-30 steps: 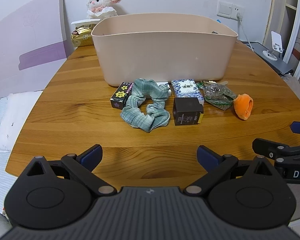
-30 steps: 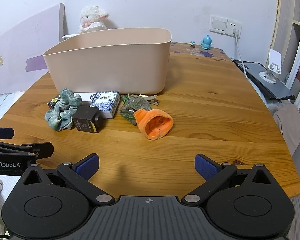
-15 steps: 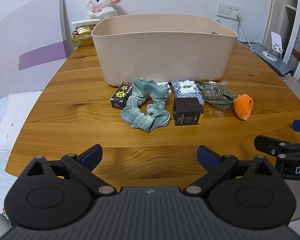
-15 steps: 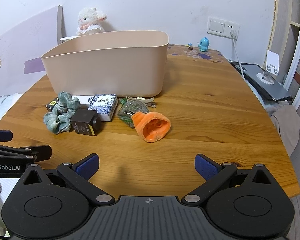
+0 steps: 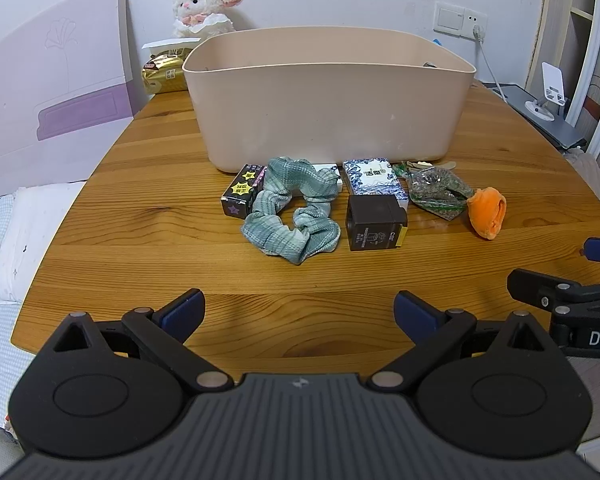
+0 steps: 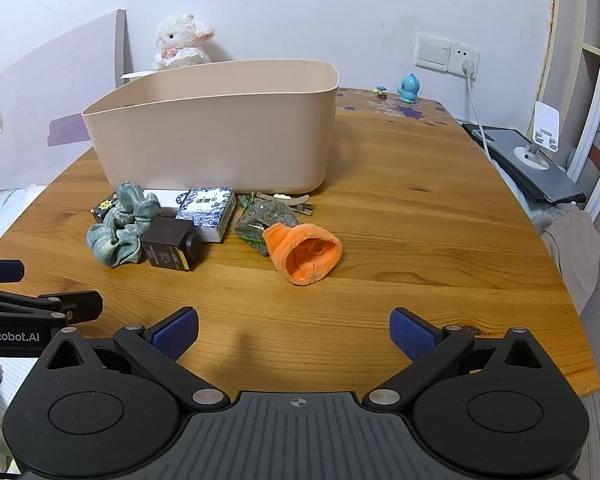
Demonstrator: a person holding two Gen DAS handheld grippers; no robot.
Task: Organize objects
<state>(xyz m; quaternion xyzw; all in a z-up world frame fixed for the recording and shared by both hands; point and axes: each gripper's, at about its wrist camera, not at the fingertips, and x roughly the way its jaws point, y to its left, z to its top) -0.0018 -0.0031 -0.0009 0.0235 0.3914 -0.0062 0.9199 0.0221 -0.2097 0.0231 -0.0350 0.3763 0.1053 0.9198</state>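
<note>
Green plaid scrunchie (image 5: 294, 210), dark brown box (image 5: 376, 222), blue-and-white tissue pack (image 5: 374, 178), clear packet (image 5: 438, 188) and orange plush piece (image 5: 487, 212) lie in a row on the wooden surface (image 5: 140, 240), just in front of the beige plastic bin (image 5: 328, 100). My left tool (image 5: 299, 314) and right tool (image 6: 294, 332) hover near the surface's front edge, both spread wide, gripping nothing.

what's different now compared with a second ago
The right gripper has eased forward and turned slightly left, so the orange plush piece sits nearer its centre line. The left gripper barely moved. Both remain open and empty; the scrunchie and beige bin lie untouched.
</note>
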